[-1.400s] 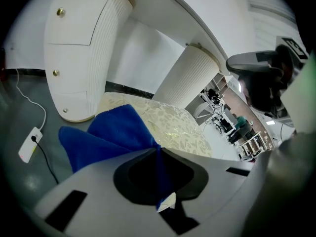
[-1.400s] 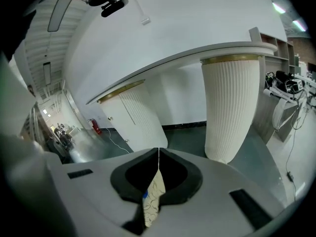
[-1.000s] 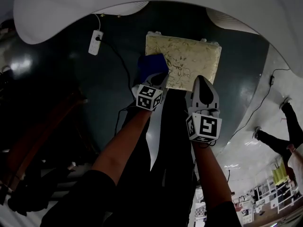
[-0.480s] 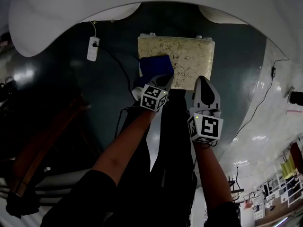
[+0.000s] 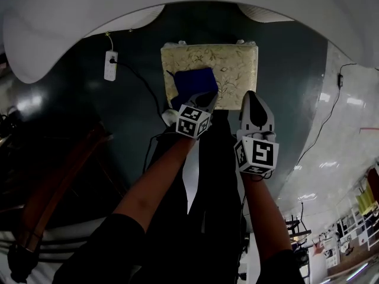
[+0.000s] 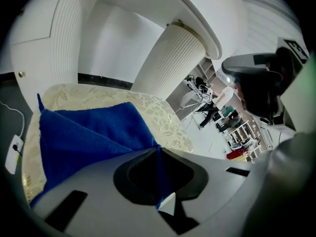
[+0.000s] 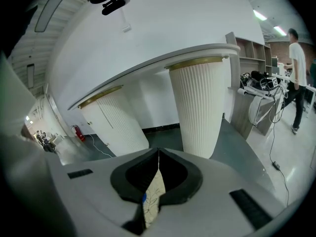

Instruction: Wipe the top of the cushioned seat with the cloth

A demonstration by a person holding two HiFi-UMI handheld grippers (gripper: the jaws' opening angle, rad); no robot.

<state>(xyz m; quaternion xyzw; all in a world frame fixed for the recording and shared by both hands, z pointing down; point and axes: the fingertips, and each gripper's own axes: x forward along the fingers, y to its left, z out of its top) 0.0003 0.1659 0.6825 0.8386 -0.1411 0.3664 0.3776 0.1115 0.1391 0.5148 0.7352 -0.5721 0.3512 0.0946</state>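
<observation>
The cushioned seat (image 5: 231, 64) is a cream pad with a leaf pattern, lying on the dark floor ahead of me. A blue cloth (image 5: 190, 85) is spread on its left half. My left gripper (image 5: 205, 101) is at the seat's near edge, shut on the cloth's near corner. In the left gripper view the cloth (image 6: 89, 132) runs from the closed jaws of the left gripper (image 6: 158, 148) out over the cushioned seat (image 6: 165, 120). My right gripper (image 5: 254, 104) hovers at the seat's near right edge. The right gripper (image 7: 158, 151) is shut, with nothing in it.
A white power strip (image 5: 110, 65) and its black cable lie on the floor left of the seat. White fluted columns (image 7: 200, 107) under a curved white tabletop (image 5: 59, 22) stand behind it. A person (image 7: 297, 78) stands far right.
The left gripper has dragged the blue cloth from the seat's left edge further onto the cushion. The right gripper has stayed beside it, shut.
</observation>
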